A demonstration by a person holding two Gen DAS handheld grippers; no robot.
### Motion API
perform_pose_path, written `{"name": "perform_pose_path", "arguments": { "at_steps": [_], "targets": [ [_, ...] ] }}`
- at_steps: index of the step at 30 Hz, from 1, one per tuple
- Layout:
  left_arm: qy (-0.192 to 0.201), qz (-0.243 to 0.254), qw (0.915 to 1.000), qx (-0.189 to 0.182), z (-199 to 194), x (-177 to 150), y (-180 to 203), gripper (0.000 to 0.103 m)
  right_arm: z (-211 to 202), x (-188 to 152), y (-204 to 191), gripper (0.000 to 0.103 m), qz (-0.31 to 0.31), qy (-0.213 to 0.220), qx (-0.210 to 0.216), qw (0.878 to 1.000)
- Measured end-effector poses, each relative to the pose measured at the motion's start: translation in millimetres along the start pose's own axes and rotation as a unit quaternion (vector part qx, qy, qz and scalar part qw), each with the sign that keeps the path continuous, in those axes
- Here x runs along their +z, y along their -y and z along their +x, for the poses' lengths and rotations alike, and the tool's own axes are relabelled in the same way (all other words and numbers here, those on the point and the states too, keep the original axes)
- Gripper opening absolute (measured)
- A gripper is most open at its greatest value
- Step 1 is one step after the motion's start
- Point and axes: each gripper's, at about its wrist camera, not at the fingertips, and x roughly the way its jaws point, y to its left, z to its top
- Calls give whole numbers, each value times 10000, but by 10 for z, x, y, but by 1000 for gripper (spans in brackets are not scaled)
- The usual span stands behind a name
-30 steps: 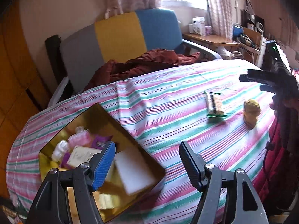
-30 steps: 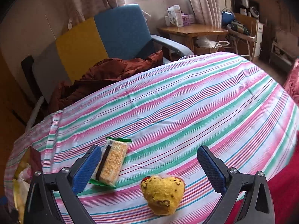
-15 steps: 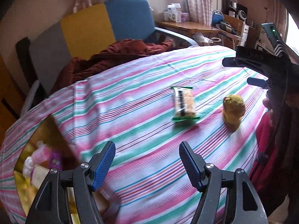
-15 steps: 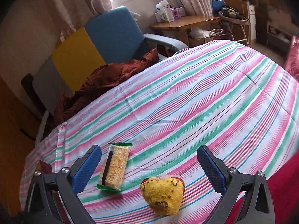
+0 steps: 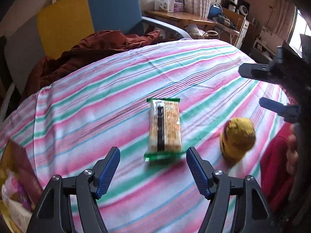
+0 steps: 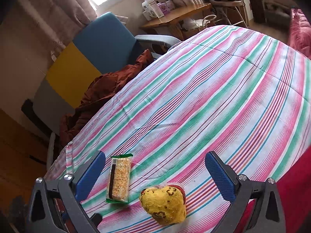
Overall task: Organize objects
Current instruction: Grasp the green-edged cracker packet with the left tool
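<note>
Nearest in the left wrist view, the left tool (image 5: 153, 167) hangs wide open and empty, its blue pads (image 5: 108, 171) straddling the near end of the snack bar (image 5: 165, 128) without touching it — a line-up that reads as the approach to a pick, since the wrapper lies lengthwise between the pads. At the lower left edge sits part of a gold-lined box (image 5: 19, 174) with small packets already in it; that is likely where loose things are meant to go, though only a corner shows.

The right tool (image 6: 155, 172) is likewise spread wide and holds nothing. It hovers over the yellow plush toy (image 6: 164, 203), which sits on the striped surface (image 6: 213, 97) just beside the snack bar, the two apart. From the left view the same tool appears at the right edge, above the toy, and fingers of the person's hand (image 5: 292, 153) show below it.

Both loose items lie near the close edge of the surface, within easy reach of either tool — the rest of the cloth is bare.

Beyond the cloth, a rust-brown garment (image 5: 101, 46) is heaped on a blue, yellow and grey armchair (image 5: 87, 17).
</note>
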Motion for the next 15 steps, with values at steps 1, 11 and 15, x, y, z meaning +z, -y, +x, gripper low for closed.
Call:
{"name": "perform_pose_path", "arguments": {
  "at_steps": [1,11,15],
  "targets": [
    [-1,40,10000,6,45,44,18,72,8,-3,-2,103,-1,-20,11,10000],
    [-437,419,9981,53,656,303,122,60,46,8,21,103,9,-115,52,9999],
    [-463,34,9989,-43,782,290,-35,47,64,6,21,103,-9,-156,37,9999]
  ]
}}
